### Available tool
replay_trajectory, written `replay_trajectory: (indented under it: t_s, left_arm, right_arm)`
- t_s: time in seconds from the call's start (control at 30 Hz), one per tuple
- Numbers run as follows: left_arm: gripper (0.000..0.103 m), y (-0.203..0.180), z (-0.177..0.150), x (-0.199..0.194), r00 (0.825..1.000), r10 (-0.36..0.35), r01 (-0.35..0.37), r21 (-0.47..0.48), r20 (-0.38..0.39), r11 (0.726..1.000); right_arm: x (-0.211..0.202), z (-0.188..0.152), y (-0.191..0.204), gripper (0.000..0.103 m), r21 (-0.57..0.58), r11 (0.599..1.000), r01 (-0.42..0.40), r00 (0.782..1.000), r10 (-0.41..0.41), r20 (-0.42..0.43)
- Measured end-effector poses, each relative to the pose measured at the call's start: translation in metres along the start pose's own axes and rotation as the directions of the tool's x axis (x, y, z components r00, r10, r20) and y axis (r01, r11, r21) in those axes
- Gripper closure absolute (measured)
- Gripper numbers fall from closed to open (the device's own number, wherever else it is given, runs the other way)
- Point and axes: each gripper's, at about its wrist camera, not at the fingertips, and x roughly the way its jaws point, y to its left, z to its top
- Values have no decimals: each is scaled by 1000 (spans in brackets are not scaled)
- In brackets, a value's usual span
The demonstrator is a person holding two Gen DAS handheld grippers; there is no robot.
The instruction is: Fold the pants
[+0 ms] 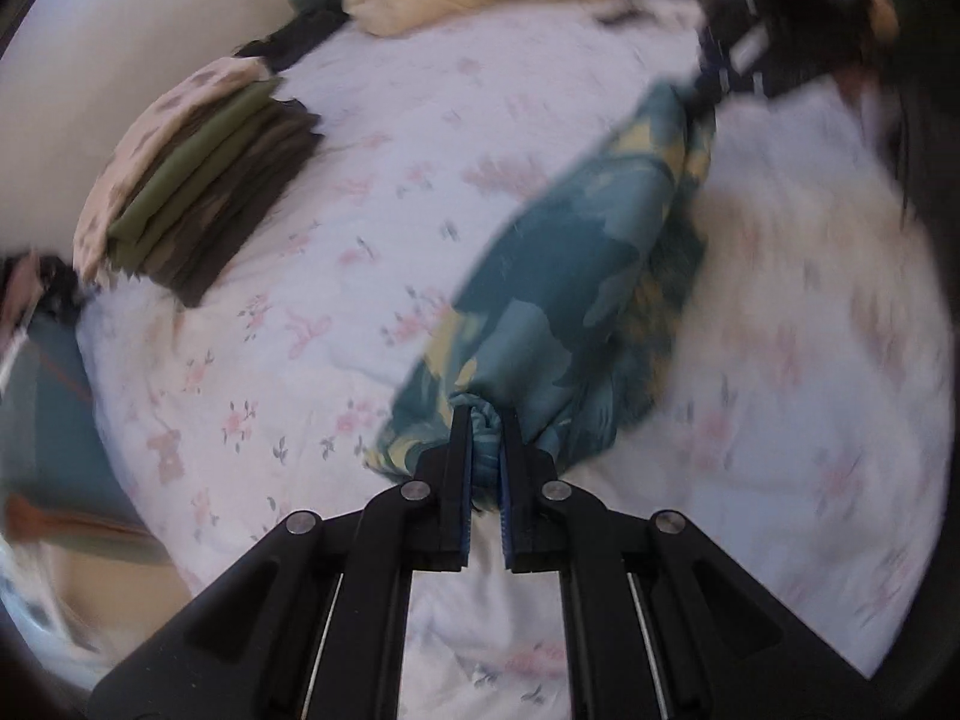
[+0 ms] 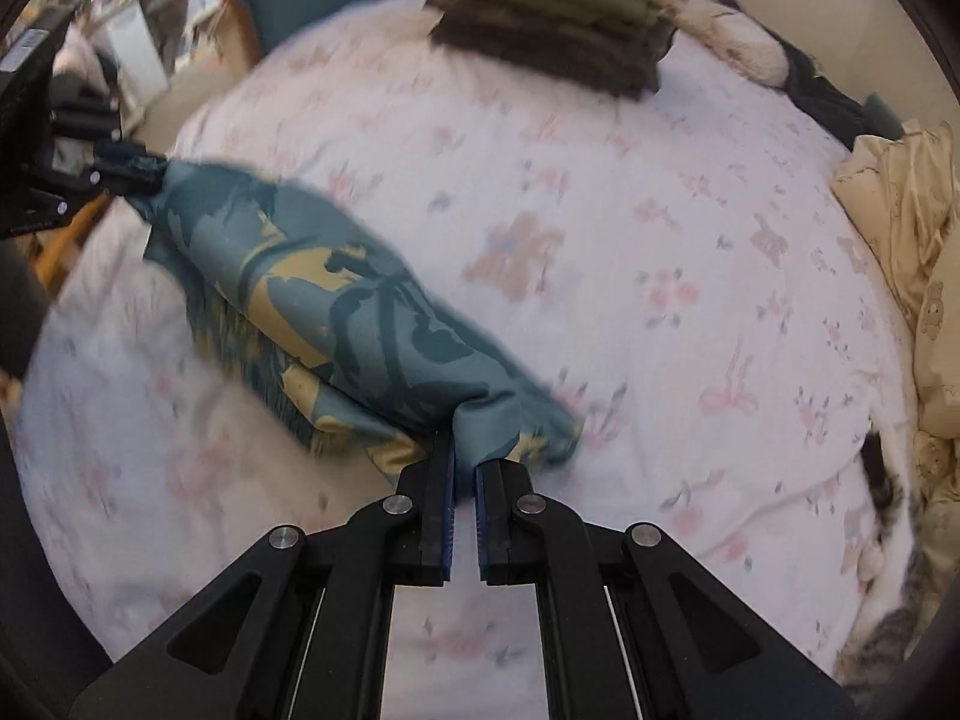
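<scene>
The pants (image 1: 576, 264) are teal with yellow and dark patches. They hang stretched between my two grippers above a white floral bedsheet (image 1: 336, 228). My left gripper (image 1: 485, 420) is shut on one bunched end. My right gripper (image 2: 463, 450) is shut on the other end of the pants (image 2: 336, 294). In the left wrist view the right gripper (image 1: 714, 90) shows at the top right, holding the far end. In the right wrist view the left gripper (image 2: 138, 171) shows at the far left, holding the far end.
A stack of folded green and brown clothes (image 1: 210, 192) lies on a patterned cushion at the bed's far side; it also shows in the right wrist view (image 2: 552, 24). A cream blanket (image 2: 906, 228) lies at the right. Dark garments (image 2: 822, 96) lie near it. A cat (image 2: 888, 636) rests at the lower right.
</scene>
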Motion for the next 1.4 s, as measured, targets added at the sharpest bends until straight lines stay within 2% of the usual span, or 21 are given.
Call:
replay_trajectory:
  t_s: [0.2, 0.27, 0.33, 0.37, 0.4, 0.43, 0.47, 0.53, 0.6, 0.7, 0.8, 0.83, 0.87, 0.93, 1.0, 1.07, 1.17, 1.27, 1.3, 1.33, 1.4]
  left_arm:
    - [95, -24, -19, 30, 991, -9, 18, 73, -130, 997]
    - [92, -24, -19, 35, 984, -10, 16, 35, -176, 999]
    - [78, -23, -13, 29, 982, -8, 7, -9, -188, 1000]
    - [64, -22, -10, 15, 986, -36, 31, -36, -165, 999]
    - [52, -21, -9, 6, 989, -55, 49, -46, -139, 998]
    - [48, -19, -7, -12, 993, -75, 71, -56, -87, 996]
    - [46, -18, -5, -23, 995, -90, 87, -67, -52, 994]
    - [46, -6, 2, -41, 993, -118, 121, -137, 28, 983]
    - [46, 17, 12, -45, 987, -127, 152, -311, 101, 938]
    - [49, 45, 27, -15, 989, -115, 146, -569, 89, 809]
    - [64, 49, 28, 28, 982, -174, 177, -699, 76, 692]
    - [67, 42, 27, 42, 975, -213, 189, -715, 58, 673]
    - [72, 36, 25, 52, 971, -238, 190, -717, 35, 671]
    - [72, 20, 22, 64, 974, -225, 146, -681, -29, 718]
    - [68, 11, 20, 69, 978, -197, 112, -613, -72, 782]
    - [67, 11, 14, 72, 973, -213, 113, -614, -93, 781]
    - [64, 16, -1, 72, 960, -234, 76, -666, -152, 742]
    - [64, 22, -21, 71, 947, -217, -9, -695, -238, 719]
    - [63, 28, -29, 71, 939, -214, -45, -715, -268, 698]
    - [63, 34, -35, 69, 938, -231, -42, -747, -258, 663]
    - [65, 48, -46, 55, 941, -281, -8, -842, -189, 539]
  right_arm:
    - [29, -17, 39, 98, -108, 993, 44, 990, -58, -128]
    - [33, -20, 44, 97, -116, 992, 54, 987, -71, -142]
    - [29, -20, 41, 91, -73, 996, 56, 983, -67, -168]
    - [24, -19, 38, 89, -62, 996, 62, 982, -72, -173]
    - [17, -19, 35, 78, -44, 997, 65, 982, -72, -175]
    - [7, -21, 29, 68, -8, 997, 71, 980, -72, -185]
    - [0, -25, 23, 50, 25, 996, 88, 978, -81, -194]
    - [-15, -33, 3, 46, 123, 980, 157, 967, -127, -221]
    - [-30, -31, -11, 49, 231, 956, 180, 976, -144, -162]
    - [-38, -11, -15, 70, 334, 937, 106, 994, -97, -44]
    - [-24, 13, 4, 75, 350, 935, 51, 998, -58, 7]
    - [-19, 17, 8, 75, 350, 936, 31, 999, -39, 16]
    - [-9, 22, 17, 75, 338, 941, -4, 1000, -4, 22]
    - [9, 25, 30, 78, 294, 956, -11, 1000, 16, -16]
    - [41, 13, 37, 78, 215, 974, 69, 991, -43, -125]
    - [62, -1, 34, 78, 150, 971, 186, 964, -150, -220]
    - [59, -2, 19, 72, 231, 951, 205, 959, -148, -242]
    - [59, -14, 4, 71, 238, 918, 317, 918, -234, -319]
    - [58, -19, -6, 72, 294, 912, 287, 924, -182, -338]
    - [55, -20, -12, 72, 334, 904, 266, 931, -151, -334]
    - [28, -21, -30, 72, 456, 858, 238, 957, -127, -259]
